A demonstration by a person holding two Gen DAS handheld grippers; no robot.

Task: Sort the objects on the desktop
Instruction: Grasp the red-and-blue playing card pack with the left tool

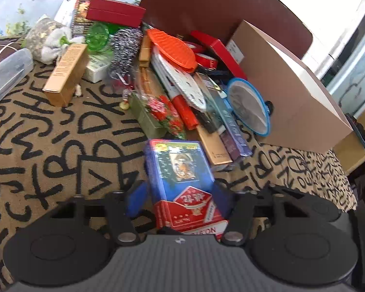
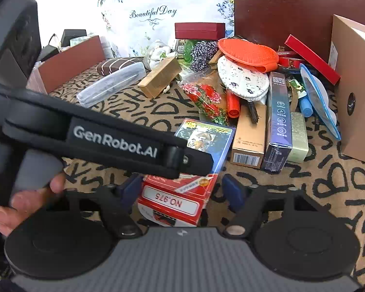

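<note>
Two grippers meet on one card box (image 1: 180,182) on our lettered cloth (image 1: 48,133), before the pile (image 1: 182,77). Our left gripper (image 1: 180,194) pinches its sides; our right gripper (image 2: 182,189) straddles it, pads (image 2: 233,192) clear.

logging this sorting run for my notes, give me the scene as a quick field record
surface: tan mat with black letters
target: blue and red card box, in front of the pile
left gripper: pads either side of the card box, contact unclear
right gripper: straddles the same box, gap visible at one pad
pile behind: orange mitt, gold carton, assorted boxes
containers: cardboard box beside the pile, clear plastic case
</note>
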